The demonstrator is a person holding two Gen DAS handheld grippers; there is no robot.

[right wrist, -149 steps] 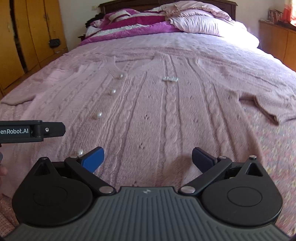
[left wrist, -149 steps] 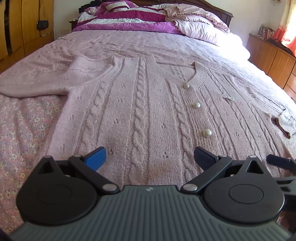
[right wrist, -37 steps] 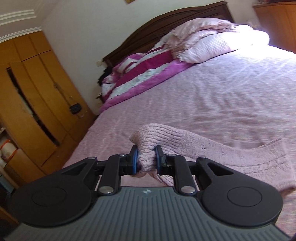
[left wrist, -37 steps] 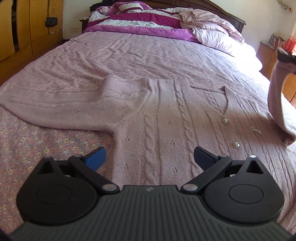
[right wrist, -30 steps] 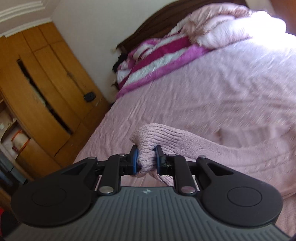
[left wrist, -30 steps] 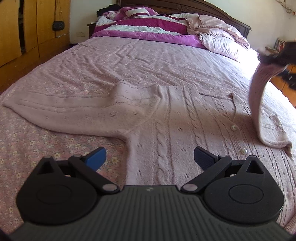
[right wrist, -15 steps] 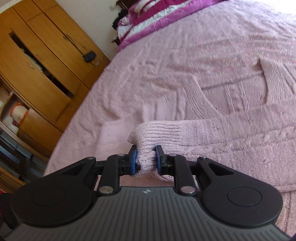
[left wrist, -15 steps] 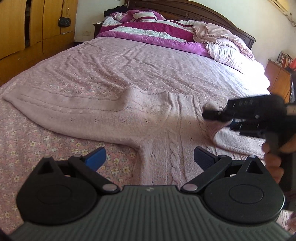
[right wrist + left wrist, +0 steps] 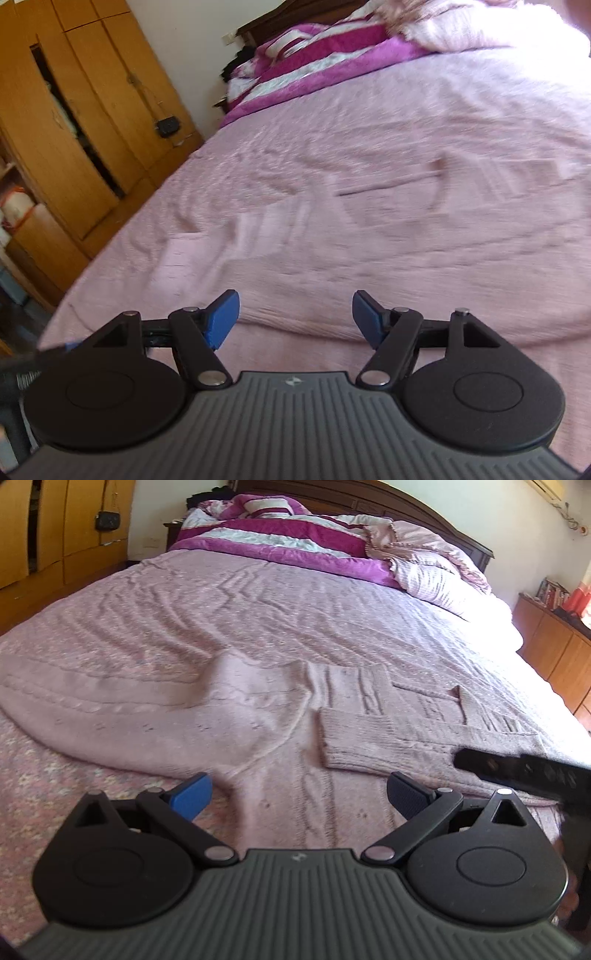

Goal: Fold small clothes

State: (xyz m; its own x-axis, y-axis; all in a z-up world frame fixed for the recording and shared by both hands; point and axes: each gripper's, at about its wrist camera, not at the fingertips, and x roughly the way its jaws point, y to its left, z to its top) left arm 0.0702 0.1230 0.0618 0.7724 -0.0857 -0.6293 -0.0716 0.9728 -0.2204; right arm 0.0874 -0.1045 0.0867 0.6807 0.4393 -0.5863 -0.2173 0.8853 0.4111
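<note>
Wooden wardrobe, striped magenta quilt, headboard.

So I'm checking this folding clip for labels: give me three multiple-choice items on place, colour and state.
1. Where does the folded sleeve cuff lie?
A on the cardigan's body
B on the pillows
C on the floor

2. What colour is the cardigan?
A navy
B pale pink
C green

3. How is the left gripper?
A shut on the cuff
B open, empty
C shut on the bedspread

Answers: 1 A, the ribbed cuff rests across the knit front; 2 B, it nearly matches the bedspread; 3 B, its pads stand wide apart with nothing between them.
</note>
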